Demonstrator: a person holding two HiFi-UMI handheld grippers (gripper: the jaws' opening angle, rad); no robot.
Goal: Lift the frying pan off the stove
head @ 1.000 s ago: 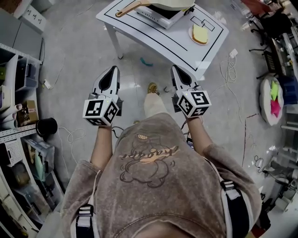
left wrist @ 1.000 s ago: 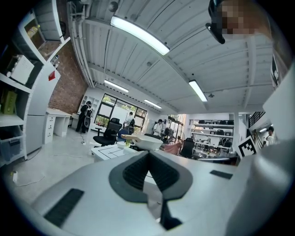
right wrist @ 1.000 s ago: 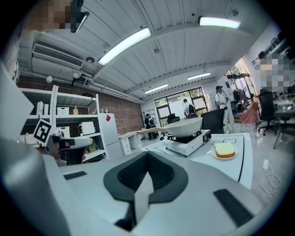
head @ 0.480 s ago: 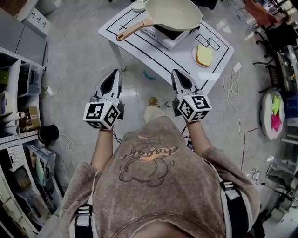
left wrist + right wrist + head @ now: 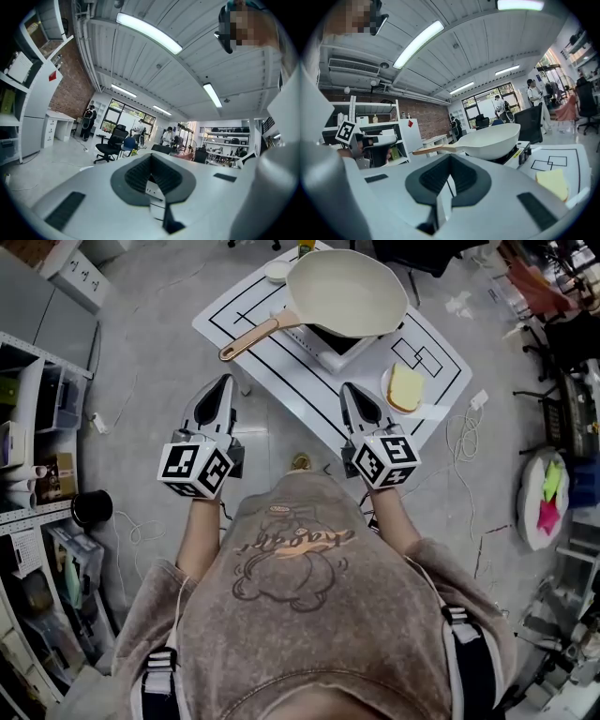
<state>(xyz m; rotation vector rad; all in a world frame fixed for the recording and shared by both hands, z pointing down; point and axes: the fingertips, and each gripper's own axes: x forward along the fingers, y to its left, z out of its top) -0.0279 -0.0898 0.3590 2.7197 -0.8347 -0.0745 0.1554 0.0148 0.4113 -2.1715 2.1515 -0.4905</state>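
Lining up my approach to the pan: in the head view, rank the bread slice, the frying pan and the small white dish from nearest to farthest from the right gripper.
From the right gripper:
1. Bread slice, near right corner of the table.
2. Frying pan, mid-table.
3. Small white dish, far edge, beyond the pan.

Cream frying pan [image 5: 348, 293], tan handle [image 5: 253, 337]

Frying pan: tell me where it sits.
Head view, top centre: the frying pan sits on the stove on the white table, bread slice to its right.
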